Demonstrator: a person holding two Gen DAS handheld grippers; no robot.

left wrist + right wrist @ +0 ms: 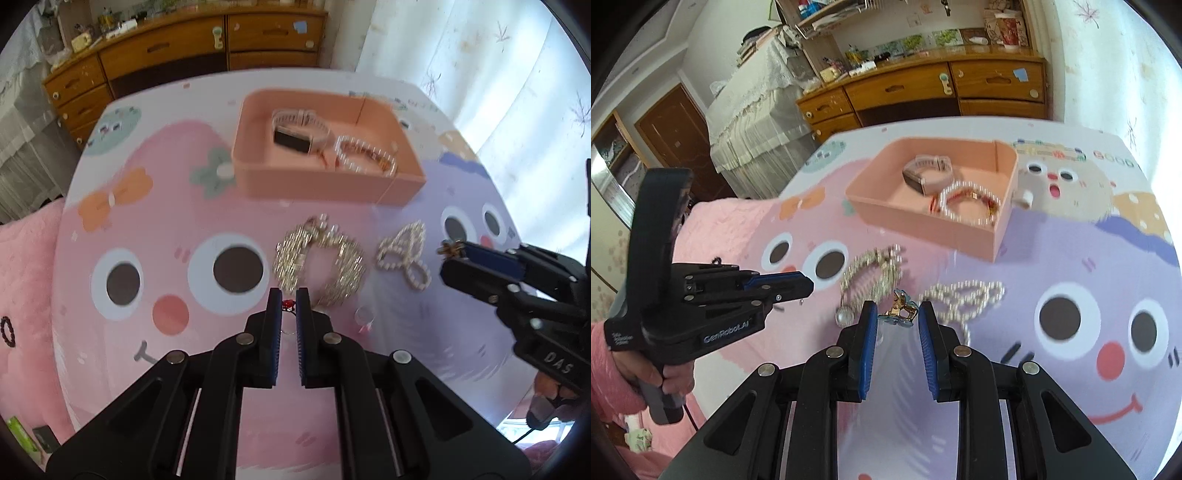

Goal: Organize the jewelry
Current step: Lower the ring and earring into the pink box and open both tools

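While your left gripper (287, 304) pinches a red-stoned ring (287, 305), your right gripper (897, 316) clamps a gold brooch (900, 308). Beyond them a gold necklace (320, 258) and pearl strand (404, 254) lie before the pink tray (325, 184).

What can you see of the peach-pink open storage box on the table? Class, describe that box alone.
The peach-pink rectangular open storage box, seemingly smooth plastic, sits flat on the cartoon-printed tablecloth, beyond the loose jewelry. It has low straight walls, rounded corners and no lid. Inside rest a pale-strapped watch with a dark face and a white pearl bracelet with red and gold pieces. Neither claw touches it.
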